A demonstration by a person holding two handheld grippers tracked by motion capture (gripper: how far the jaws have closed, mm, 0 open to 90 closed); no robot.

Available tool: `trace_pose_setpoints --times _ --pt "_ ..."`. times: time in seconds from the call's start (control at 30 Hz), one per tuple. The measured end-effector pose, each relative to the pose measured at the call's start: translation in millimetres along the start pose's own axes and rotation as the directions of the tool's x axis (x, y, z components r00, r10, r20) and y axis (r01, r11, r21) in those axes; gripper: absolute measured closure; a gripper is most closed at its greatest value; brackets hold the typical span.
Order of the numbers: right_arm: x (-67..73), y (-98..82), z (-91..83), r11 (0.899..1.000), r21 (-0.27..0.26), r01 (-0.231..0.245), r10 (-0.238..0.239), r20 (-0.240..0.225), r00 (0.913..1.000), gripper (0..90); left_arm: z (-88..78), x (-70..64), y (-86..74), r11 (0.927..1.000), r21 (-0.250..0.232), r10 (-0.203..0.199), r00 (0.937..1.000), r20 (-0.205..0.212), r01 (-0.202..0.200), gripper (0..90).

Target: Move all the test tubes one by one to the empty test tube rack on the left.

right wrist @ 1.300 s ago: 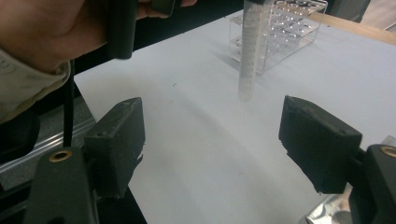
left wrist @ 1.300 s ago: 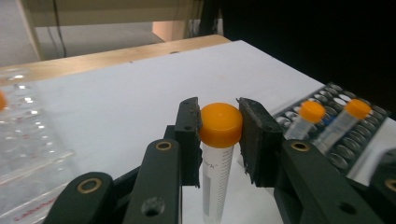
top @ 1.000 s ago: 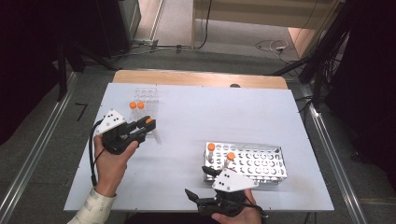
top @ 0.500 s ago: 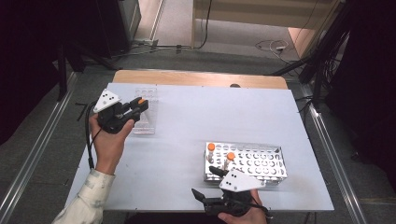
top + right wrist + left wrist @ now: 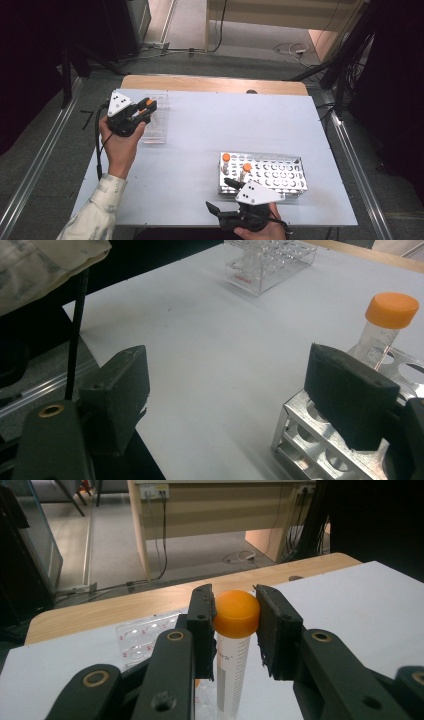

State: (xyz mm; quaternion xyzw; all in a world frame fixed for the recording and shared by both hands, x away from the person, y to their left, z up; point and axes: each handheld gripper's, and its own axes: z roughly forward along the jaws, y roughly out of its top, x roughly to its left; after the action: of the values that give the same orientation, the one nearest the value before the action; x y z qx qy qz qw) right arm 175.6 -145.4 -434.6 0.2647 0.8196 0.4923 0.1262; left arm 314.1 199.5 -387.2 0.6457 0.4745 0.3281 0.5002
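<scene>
My left gripper (image 5: 146,108) is at the far left of the table, over the clear plastic rack (image 5: 156,129). It is shut on the orange cap of a clear tube (image 5: 227,670), which hangs upright between the jaws (image 5: 234,605). A bit of orange shows low behind the left jaw. Near the front edge my right gripper (image 5: 220,195) stands open with nothing between its jaws (image 5: 230,390), just left of the metal rack (image 5: 280,172). Two orange-capped tubes (image 5: 226,158) stand in that rack's left end; one of them (image 5: 387,315) rises beside my right jaw.
The white table top (image 5: 240,125) lies on a wooden board whose far edge (image 5: 215,82) shows. A person's sleeve (image 5: 95,210) comes in at the lower left. Cables lie on the floor beyond, and metal rails run along both sides.
The left hand has moved away from the person and to the left, up to the clear rack. The right gripper has stayed in place.
</scene>
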Motion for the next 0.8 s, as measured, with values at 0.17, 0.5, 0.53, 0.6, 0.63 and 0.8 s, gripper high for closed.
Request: trace_pose_setpoints --times 0.17,0.5,0.53,0.6,0.63,0.8 --pt "-0.3 -0.2 -0.7 1.000 -0.001 -0.003 0.003 0.002 1.0000 17.0 6.8 0.0 -8.8 0.9996 0.027 0.010 0.9998 -0.017 -0.010 70.4" --pt "0.2 -0.7 -0.3 1.000 0.002 0.001 -0.001 0.003 1.0000 17.0 14.6 -0.5 -22.3 0.9980 0.062 0.011 0.9996 -0.025 -0.010 70.3" --pt "0.3 -0.8 -0.3 1.000 0.002 0.002 -0.002 0.003 1.0000 17.1 15.2 0.0 -24.3 0.9975 0.070 0.008 0.9996 -0.026 -0.006 70.3" --pt "0.4 -1.0 0.0 1.000 0.004 0.002 -0.002 0.003 1.0000 17.0 16.7 0.6 -27.9 0.9965 0.084 0.004 0.9996 -0.026 -0.001 70.3" --pt "0.4 -1.2 0.1 1.000 0.005 0.002 -0.002 0.003 1.0000 17.1 17.5 0.5 -29.3 0.9963 0.086 0.003 0.9996 -0.028 -0.001 70.3" --pt "0.5 -1.6 0.8 1.000 0.007 0.002 -0.002 0.001 1.0000 17.0 18.7 0.6 -32.6 0.9957 0.093 0.001 0.9995 -0.031 0.002 70.1"
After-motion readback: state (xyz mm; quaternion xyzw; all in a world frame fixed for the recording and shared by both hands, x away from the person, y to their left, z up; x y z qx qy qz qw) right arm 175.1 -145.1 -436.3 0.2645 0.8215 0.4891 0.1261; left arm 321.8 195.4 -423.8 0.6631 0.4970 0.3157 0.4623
